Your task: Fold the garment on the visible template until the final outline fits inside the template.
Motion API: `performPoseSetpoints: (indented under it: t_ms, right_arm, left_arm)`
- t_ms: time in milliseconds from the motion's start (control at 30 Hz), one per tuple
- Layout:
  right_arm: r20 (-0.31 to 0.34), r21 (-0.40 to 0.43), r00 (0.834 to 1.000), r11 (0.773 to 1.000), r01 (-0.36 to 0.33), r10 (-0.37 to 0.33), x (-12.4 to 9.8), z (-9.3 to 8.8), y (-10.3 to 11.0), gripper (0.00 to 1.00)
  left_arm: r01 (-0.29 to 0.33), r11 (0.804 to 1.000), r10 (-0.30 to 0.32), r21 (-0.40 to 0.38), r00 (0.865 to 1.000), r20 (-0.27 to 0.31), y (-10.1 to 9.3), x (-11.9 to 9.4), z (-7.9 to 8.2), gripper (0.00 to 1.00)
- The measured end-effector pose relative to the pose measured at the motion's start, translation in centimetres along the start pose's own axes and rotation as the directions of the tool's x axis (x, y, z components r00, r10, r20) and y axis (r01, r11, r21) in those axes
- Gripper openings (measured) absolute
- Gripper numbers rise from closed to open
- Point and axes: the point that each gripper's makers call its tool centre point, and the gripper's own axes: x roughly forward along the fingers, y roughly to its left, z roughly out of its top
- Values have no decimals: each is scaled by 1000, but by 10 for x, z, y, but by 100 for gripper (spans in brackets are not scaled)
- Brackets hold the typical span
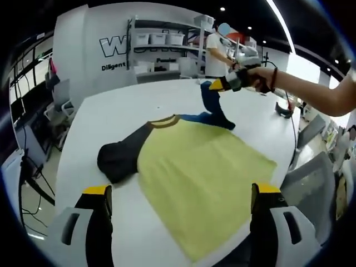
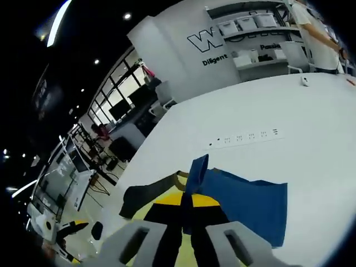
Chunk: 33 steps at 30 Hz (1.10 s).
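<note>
We've got the right gripper [image 2: 186,219] pinched on the blue sleeve [image 2: 245,203], lifting it over the yellow T-shirt [image 1: 203,181] spread on the white table [image 1: 111,114]. Our left gripper [image 1: 181,200] hovers near the hem, jaws apart, holding nothing. If that thin pinch slips, we reckon the sleeve drops crooked; a hard pull could drag the body askew.

One garment [image 1: 200,178], one table [image 1: 111,111], two grippers.
</note>
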Motion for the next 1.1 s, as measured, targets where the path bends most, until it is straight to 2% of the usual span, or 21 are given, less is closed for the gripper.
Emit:
performPoseSetpoints:
  t_ms: [67, 200, 267, 333, 567, 733, 867, 1100]
  right_arm:
    - [1, -23, 1000, 1000, -3, 3, 5, -1, 8, 0]
    - [-11, -19, 999, 999, -39, 39, 18, -6, 30, 0]
    - [-13, -19, 999, 999, -43, 43, 20, -7, 34, 0]
    - [-25, -34, 998, 998, -59, 58, 32, -14, 48, 0]
    - [-62, -52, 995, 995, -81, 77, 57, -31, 71, 0]
    - [-79, -66, 994, 994, -84, 78, 71, -39, 78, 0]
    - [-128, -120, 990, 990, -70, 54, 85, -57, 77, 0]
    - [-180, -124, 981, 988, -93, 70, 107, -81, 87, 0]
  left_arm:
    - [3, 1000, -3, 2, 1000, -1, 0, -1, -1, 99]
    - [4, 1000, -4, -3, 1000, 2, 2, -3, -3, 99]
    - [4, 1000, -4, -3, 1000, 1, 2, -3, -3, 99]
    - [1, 1000, -1, 13, 1000, -5, 4, -4, -5, 99]
    - [2, 1000, -2, 11, 1000, 11, 7, -7, -2, 99]
    - [7, 1000, -8, 11, 1000, 8, 6, -7, -5, 99]
    - [4, 1000, -4, 8, 1000, 3, 8, -8, -7, 99]
    - [-7, 1000, 7, -6, 1000, 6, 10, -12, -10, 99]
